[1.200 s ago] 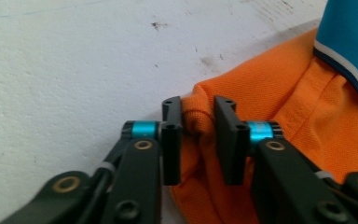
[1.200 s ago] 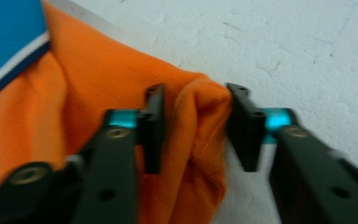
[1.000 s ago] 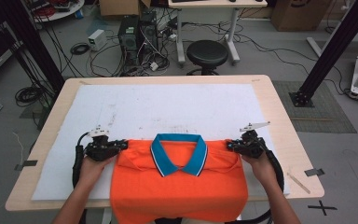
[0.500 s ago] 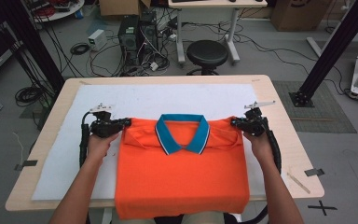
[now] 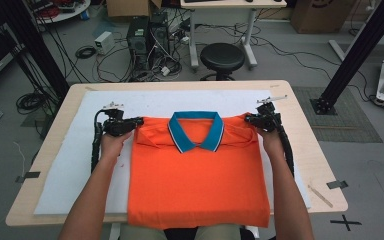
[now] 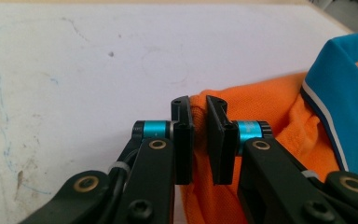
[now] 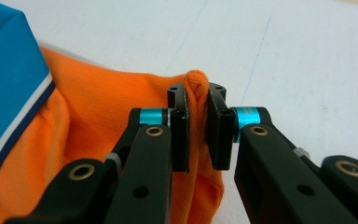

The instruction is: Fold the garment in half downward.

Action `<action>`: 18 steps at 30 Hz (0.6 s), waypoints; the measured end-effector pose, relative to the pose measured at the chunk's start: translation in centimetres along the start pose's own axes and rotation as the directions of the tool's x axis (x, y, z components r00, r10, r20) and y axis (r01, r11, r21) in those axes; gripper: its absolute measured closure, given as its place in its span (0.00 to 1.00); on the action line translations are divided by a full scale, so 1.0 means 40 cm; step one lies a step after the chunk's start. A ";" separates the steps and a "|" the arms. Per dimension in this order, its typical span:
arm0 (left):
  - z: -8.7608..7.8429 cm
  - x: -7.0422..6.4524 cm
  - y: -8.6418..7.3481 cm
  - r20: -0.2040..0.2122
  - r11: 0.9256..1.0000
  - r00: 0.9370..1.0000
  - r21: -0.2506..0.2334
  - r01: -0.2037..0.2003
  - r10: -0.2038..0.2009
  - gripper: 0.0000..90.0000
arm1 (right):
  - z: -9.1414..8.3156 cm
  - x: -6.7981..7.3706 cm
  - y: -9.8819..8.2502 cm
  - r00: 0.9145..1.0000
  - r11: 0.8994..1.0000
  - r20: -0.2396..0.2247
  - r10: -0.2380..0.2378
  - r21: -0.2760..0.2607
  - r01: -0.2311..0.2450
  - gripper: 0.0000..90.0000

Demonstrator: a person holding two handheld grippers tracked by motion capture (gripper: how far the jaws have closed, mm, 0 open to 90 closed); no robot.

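An orange polo shirt (image 5: 195, 175) with a blue collar (image 5: 196, 129) lies face up on the white mat (image 5: 60, 165), its hem hanging over the near table edge. My left gripper (image 5: 136, 122) is shut on the shirt's left shoulder corner. In the left gripper view the orange polo shirt (image 6: 265, 107) is bunched between the jaws of the left gripper (image 6: 199, 105). My right gripper (image 5: 249, 119) is shut on the right shoulder corner. The right gripper view shows a pinched ridge of the orange polo shirt (image 7: 98, 102) rising between the jaws of the right gripper (image 7: 196, 93).
The wooden table (image 5: 320, 165) carries the white mat, with bare mat behind the collar. A wooden stick (image 5: 321, 196) lies near the right front corner. Beyond the far edge stand a black stool (image 5: 222, 57) and computer cases (image 5: 147, 35) among cables.
Both grippers have carried the shirt's shoulders away from the person toward the middle of the table, drawing more of the shirt onto the mat.
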State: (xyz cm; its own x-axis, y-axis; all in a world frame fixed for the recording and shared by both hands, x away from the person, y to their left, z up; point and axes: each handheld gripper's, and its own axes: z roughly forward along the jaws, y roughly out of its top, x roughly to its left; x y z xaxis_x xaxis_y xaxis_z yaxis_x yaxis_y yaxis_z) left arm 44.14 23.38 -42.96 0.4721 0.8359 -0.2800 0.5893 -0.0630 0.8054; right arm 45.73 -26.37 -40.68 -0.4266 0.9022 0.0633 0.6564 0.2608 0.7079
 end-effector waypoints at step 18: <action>0.015 -0.052 -0.035 0.068 0.997 0.995 0.038 -0.073 0.070 0.50 | -0.032 0.042 -0.031 0.995 0.999 -0.099 -0.022 -0.030 0.019 0.57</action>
State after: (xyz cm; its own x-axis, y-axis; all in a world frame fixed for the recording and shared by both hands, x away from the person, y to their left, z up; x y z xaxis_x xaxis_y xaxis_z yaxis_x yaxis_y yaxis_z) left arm 42.74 21.39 -43.82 0.5560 0.7902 -0.2577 0.5776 -0.1443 0.8035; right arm 43.41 -25.63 -40.55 -0.5005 0.8578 0.1170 0.6292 0.2676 0.7298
